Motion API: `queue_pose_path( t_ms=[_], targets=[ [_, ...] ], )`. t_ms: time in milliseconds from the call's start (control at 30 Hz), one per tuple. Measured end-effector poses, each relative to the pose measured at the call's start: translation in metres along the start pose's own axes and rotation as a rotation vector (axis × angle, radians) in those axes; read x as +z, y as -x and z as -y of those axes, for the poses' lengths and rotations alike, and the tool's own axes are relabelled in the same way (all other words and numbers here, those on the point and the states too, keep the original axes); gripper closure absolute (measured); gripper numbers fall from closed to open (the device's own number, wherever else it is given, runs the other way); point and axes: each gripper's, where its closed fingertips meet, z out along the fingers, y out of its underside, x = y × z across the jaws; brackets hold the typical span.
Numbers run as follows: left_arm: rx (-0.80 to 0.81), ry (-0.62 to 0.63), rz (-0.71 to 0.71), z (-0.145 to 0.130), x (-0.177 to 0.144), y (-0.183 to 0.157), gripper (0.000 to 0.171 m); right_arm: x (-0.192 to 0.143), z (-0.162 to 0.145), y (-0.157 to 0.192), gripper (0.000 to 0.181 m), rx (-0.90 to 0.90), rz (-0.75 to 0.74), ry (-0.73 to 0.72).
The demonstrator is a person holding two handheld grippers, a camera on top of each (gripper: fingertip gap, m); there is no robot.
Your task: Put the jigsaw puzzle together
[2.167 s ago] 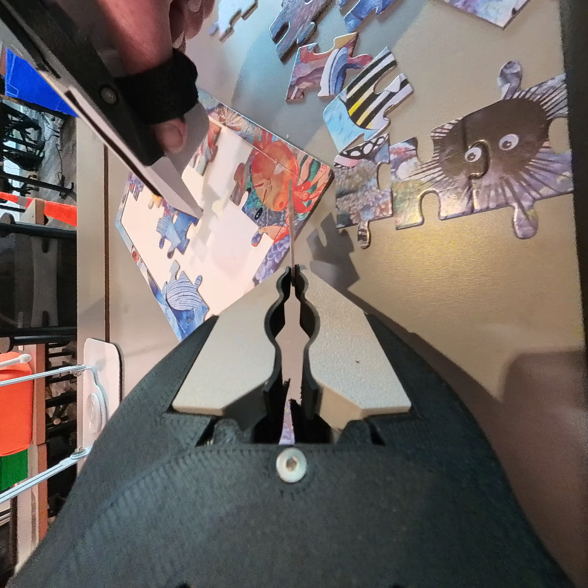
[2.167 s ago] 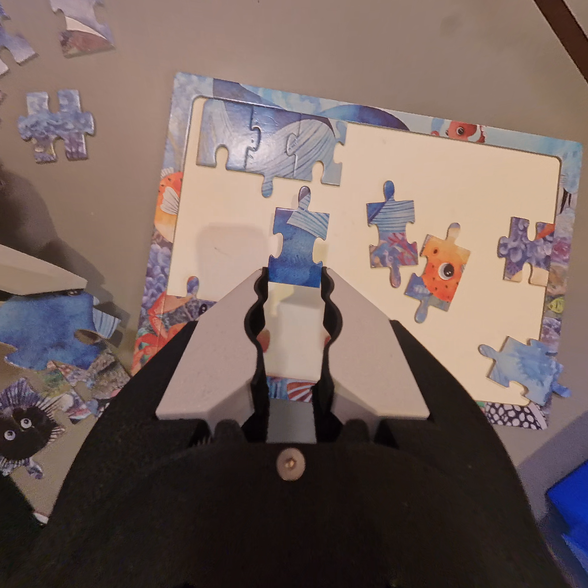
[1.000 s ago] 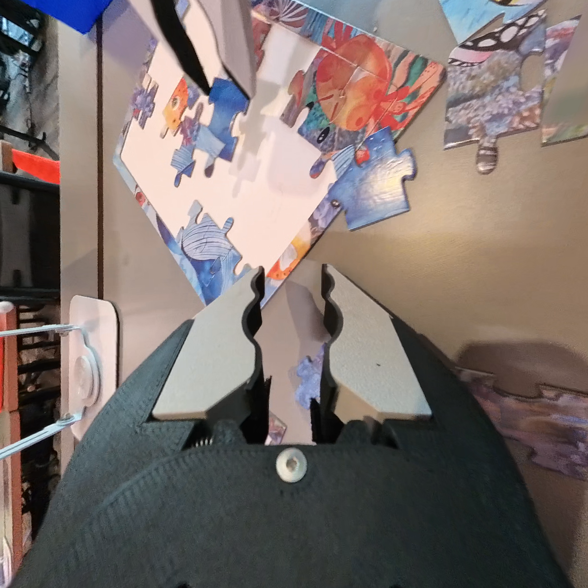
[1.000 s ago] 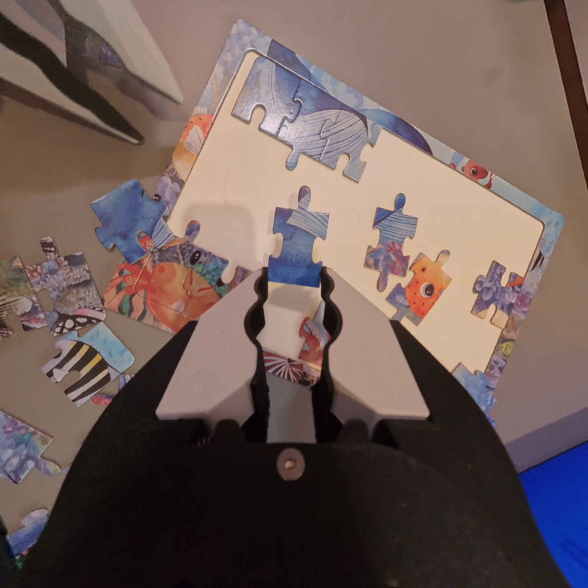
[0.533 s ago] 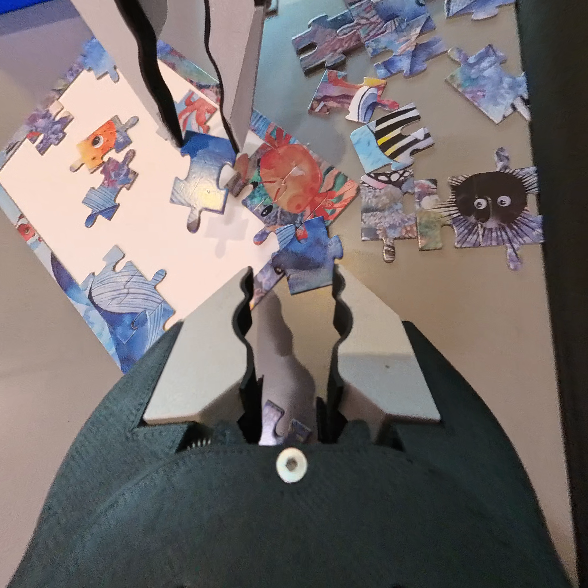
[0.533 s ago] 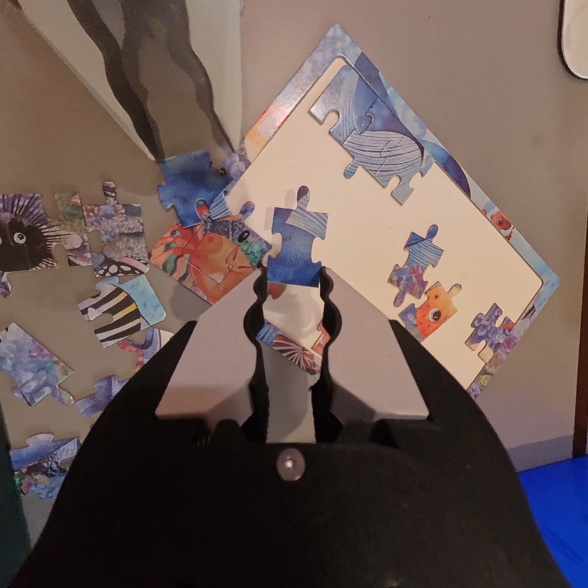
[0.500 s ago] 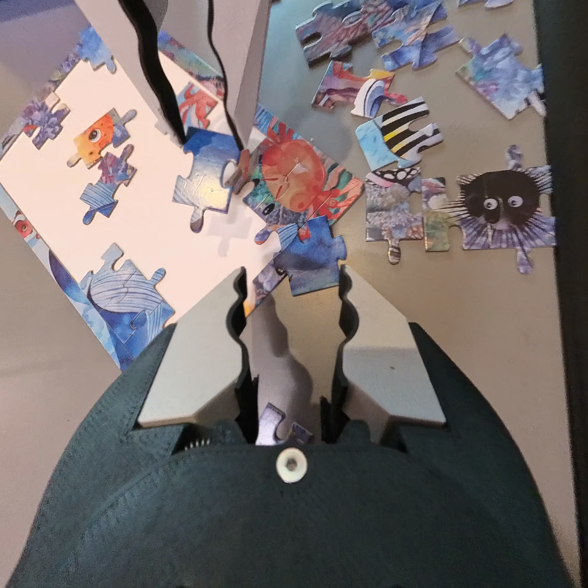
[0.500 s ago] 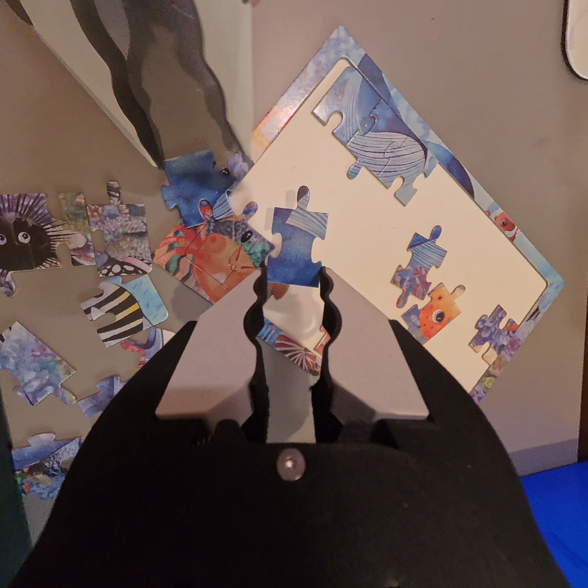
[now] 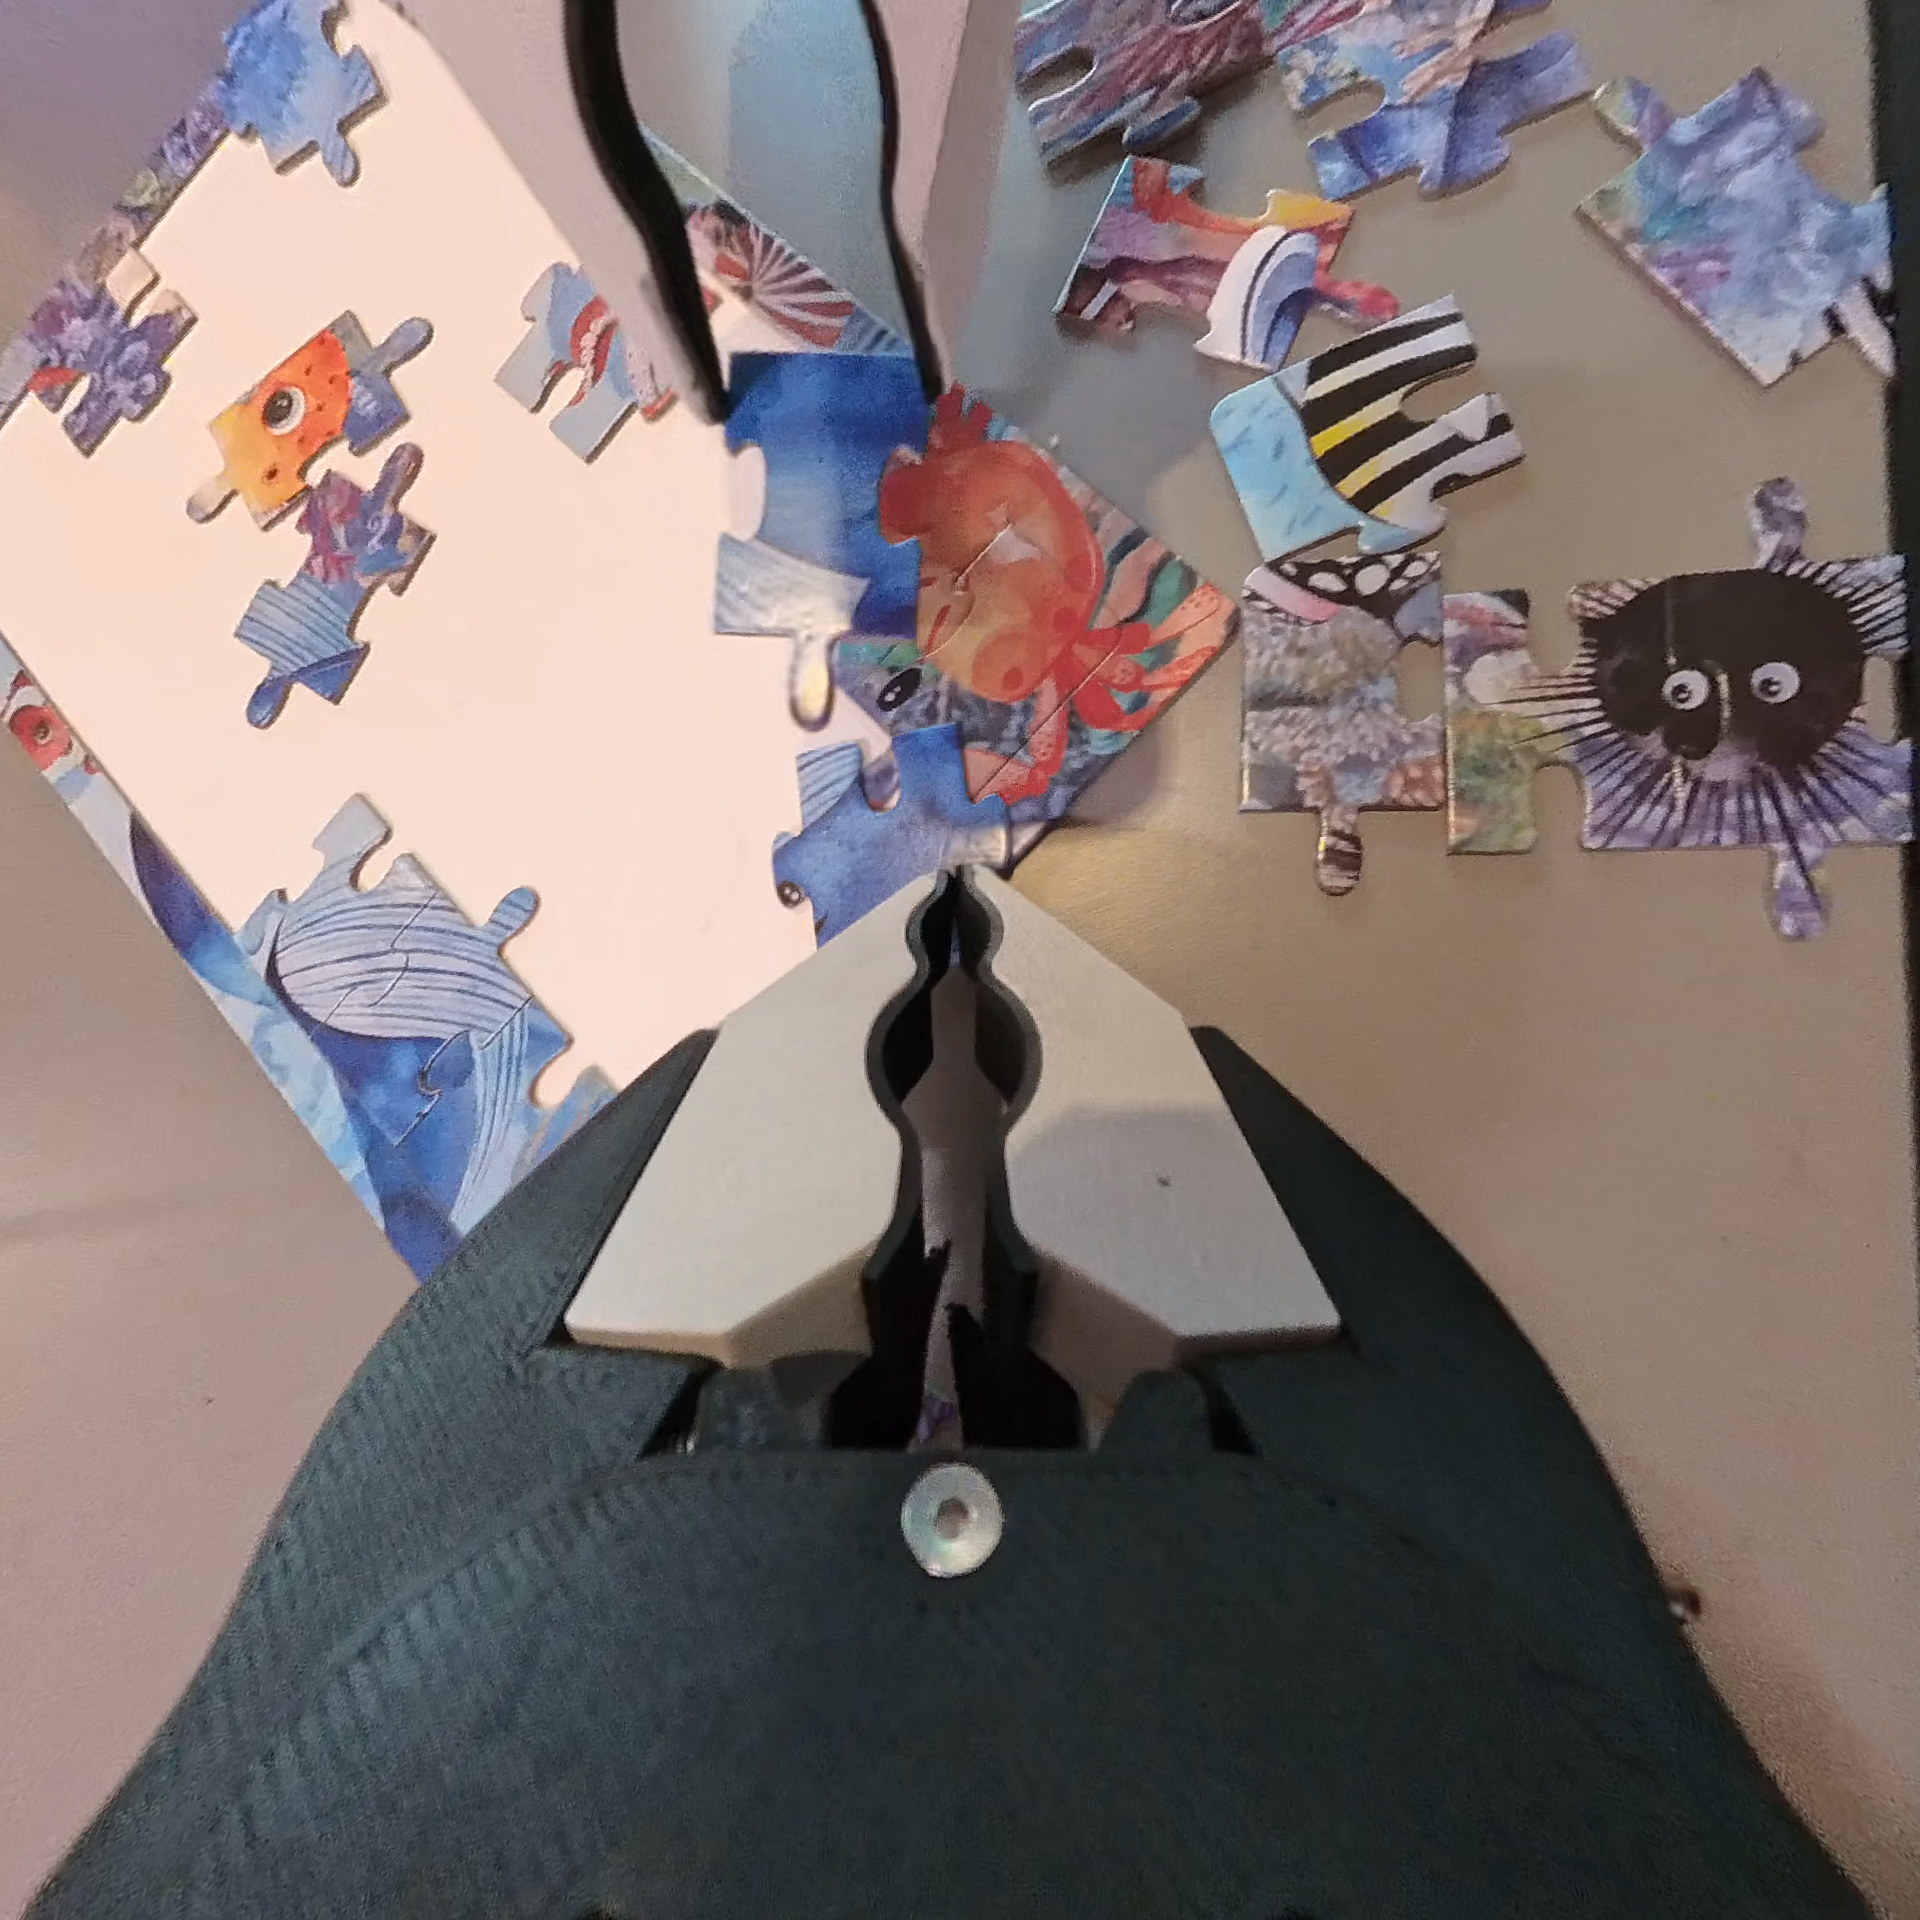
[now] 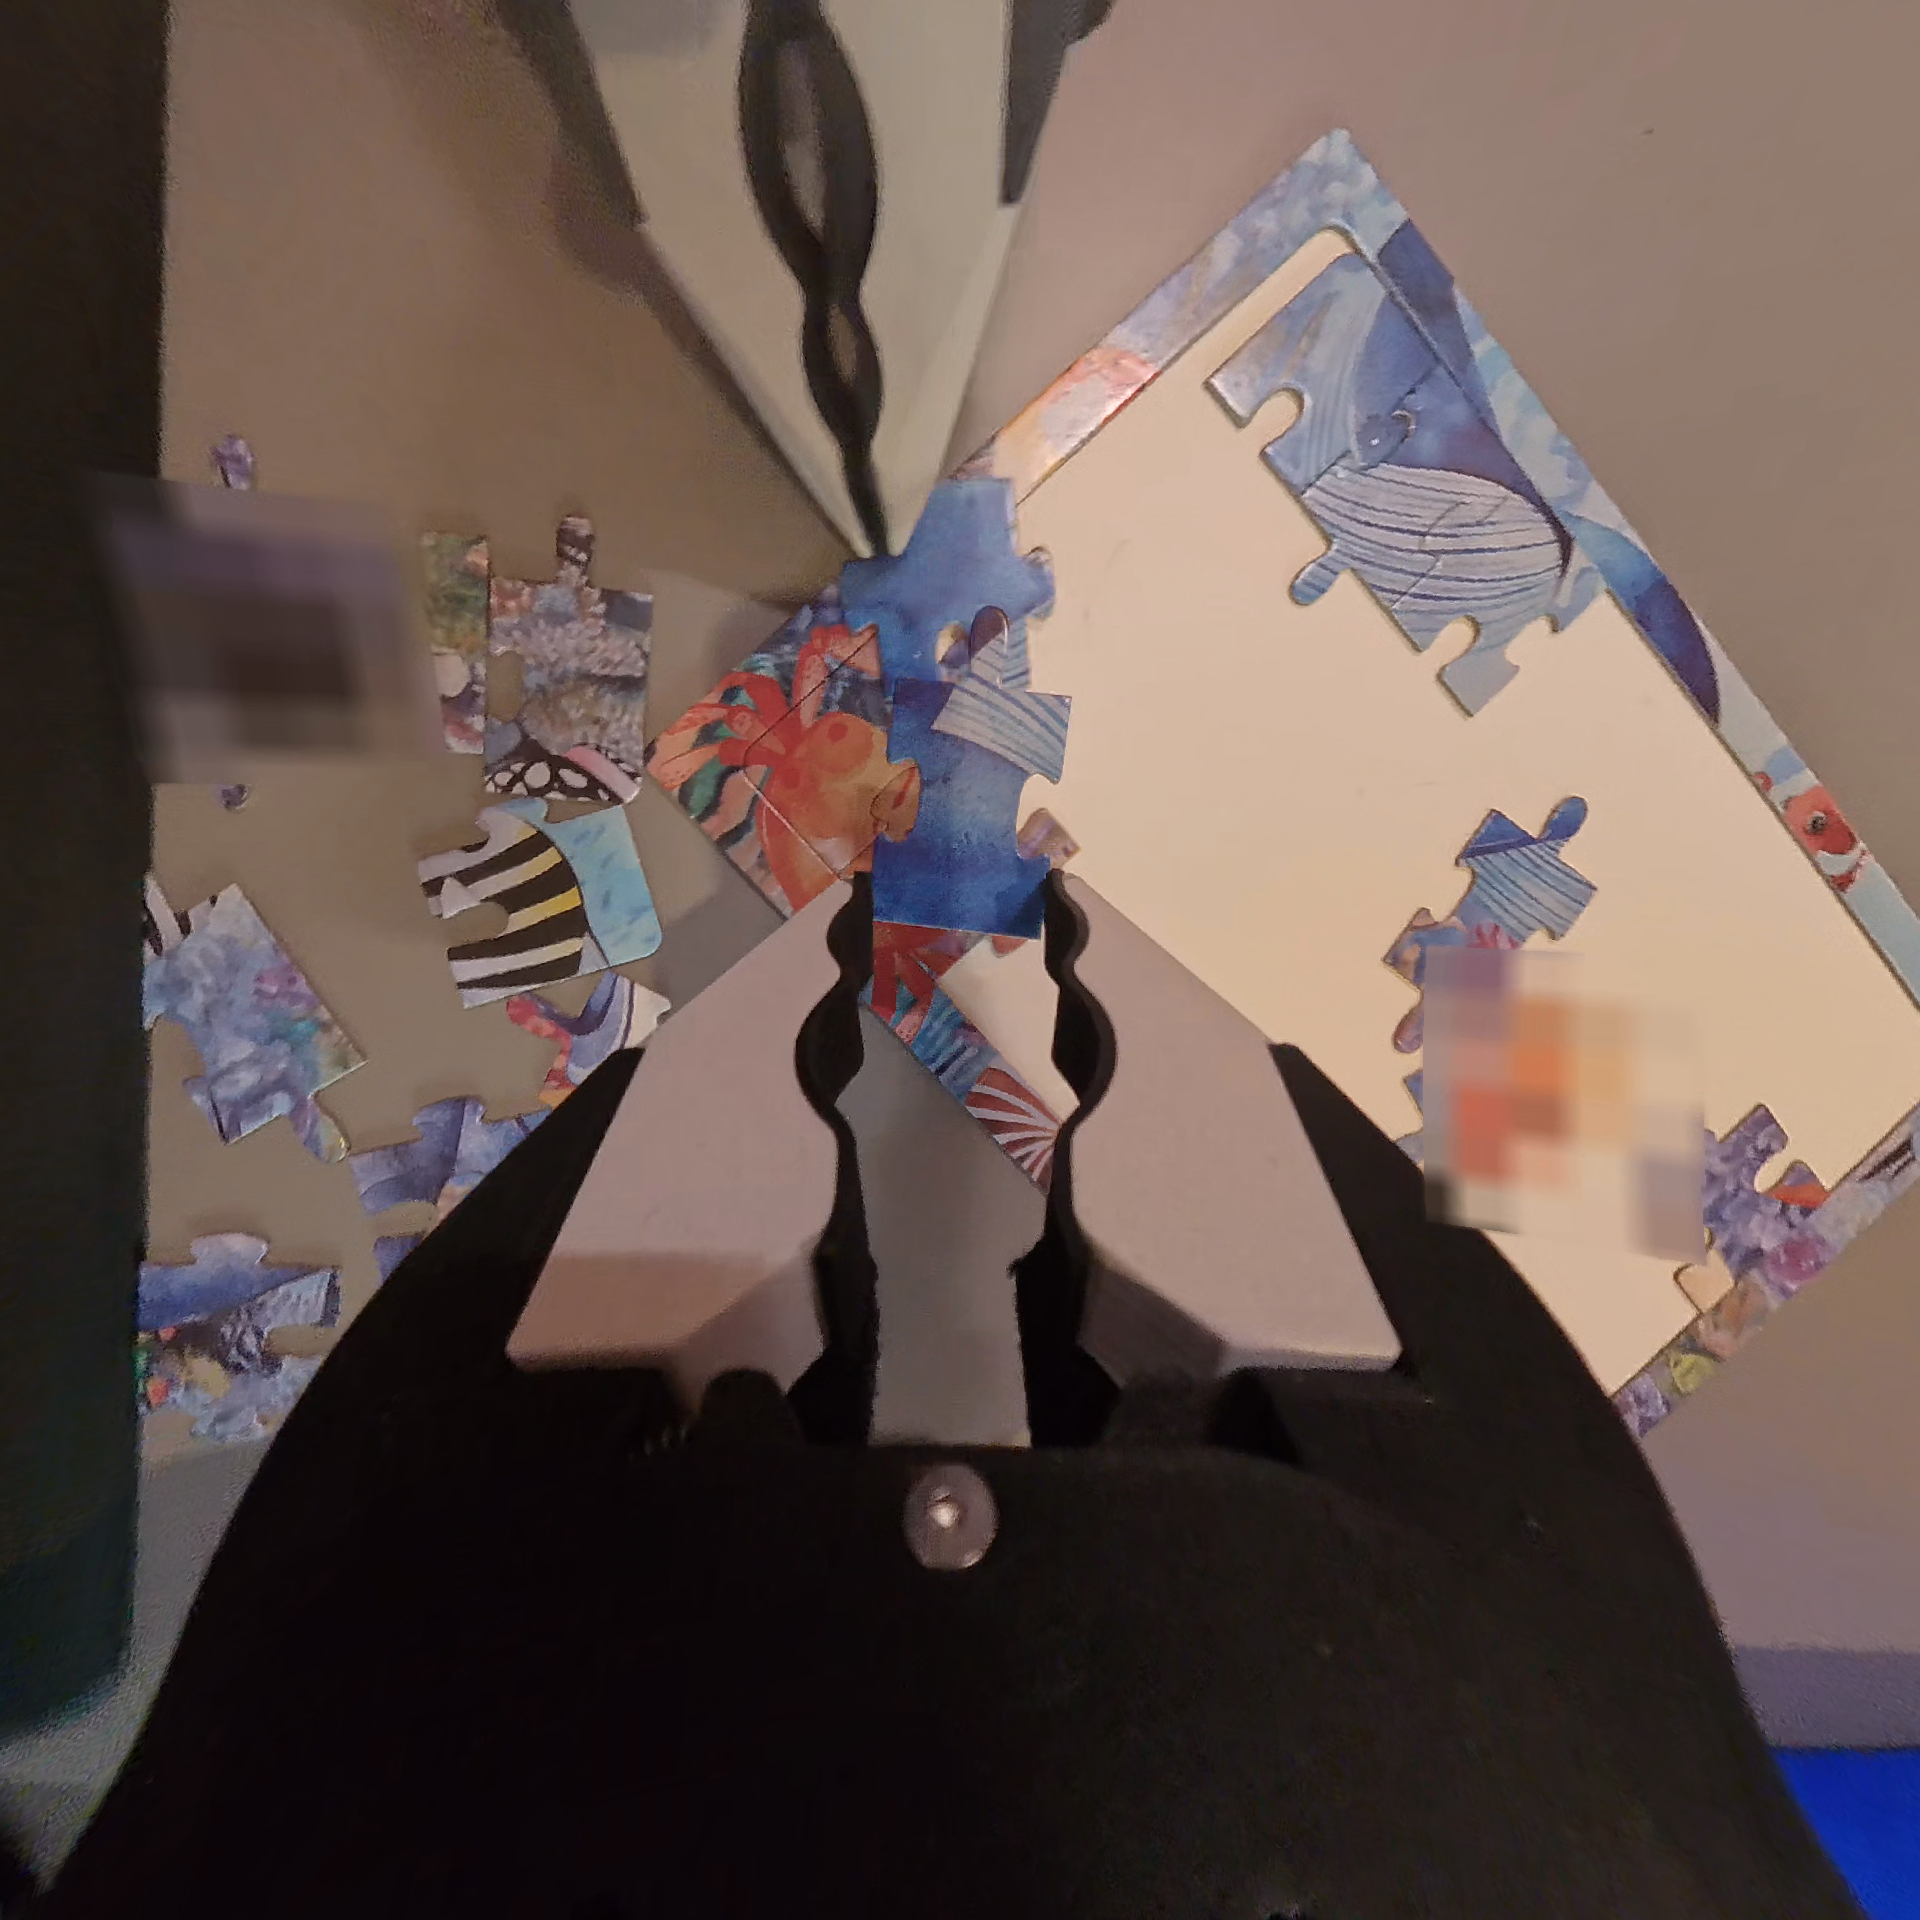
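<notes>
Your tabletop carries the puzzle tray, which now sits turned like a diamond in the right wrist view where two seconds ago it lay nearly square to you, so both of your approach angles have swung round it. The tray is mostly bare: the whale section is seated along one edge, the orange crab section fills the corner nearest the loose pieces, and a few single pieces lie scattered on the cream backing. Loose pieces stay on the tabletop beside that corner, among them the striped fish piece and the black spiky fish piece. Your right gripper holds its jaws partly apart, clamped across the lower edge of the blue striped piece, which you have carried from mid-tray to hang right against the crab section. Your left gripper, wide open half a second ago, has now closed its tips on the edge of the dark blue piece, which rests at the tray corner touching the crab. That suggests you are bringing two blue pieces together at this corner, and neither looks seated yet
</notes>
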Motion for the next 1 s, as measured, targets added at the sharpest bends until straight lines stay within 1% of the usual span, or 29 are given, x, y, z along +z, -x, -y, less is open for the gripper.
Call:
queue_pose_path(
  t_ms=[133, 300, 433, 667, 900, 1000],
  targets=[
    [0.01, 0.038, 0.052, -0.006, 0.001, 0.019, 0.171, 0.007, -0.004, -0.004, 0.15, -0.036, 0.051, 0.048],
    [-0.017, 0.056, 0.05, -0.008, 0.003, 0.032, 0.171, 0.019, -0.013, -0.014, 0.15, -0.073, 0.087, 0.138],
    [-0.028, 0.054, 0.058, -0.008, 0.005, 0.038, 0.171, 0.027, -0.016, -0.021, 0.15, -0.08, 0.11, 0.168],
    [-0.072, 0.033, 0.077, -0.007, 0.008, 0.043, 0.171, 0.031, -0.015, -0.022, 0.15, -0.047, 0.147, 0.172],
    [-0.073, 0.036, 0.105, -0.007, 0.007, 0.046, 0.171, 0.032, -0.015, -0.018, 0.15, -0.009, 0.177, 0.203],
    [-0.051, -0.004, 0.081, -0.001, 0.005, 0.04, 0.171, 0.033, -0.013, -0.016, 0.15, -0.01, 0.182, 0.217]
  ],
)
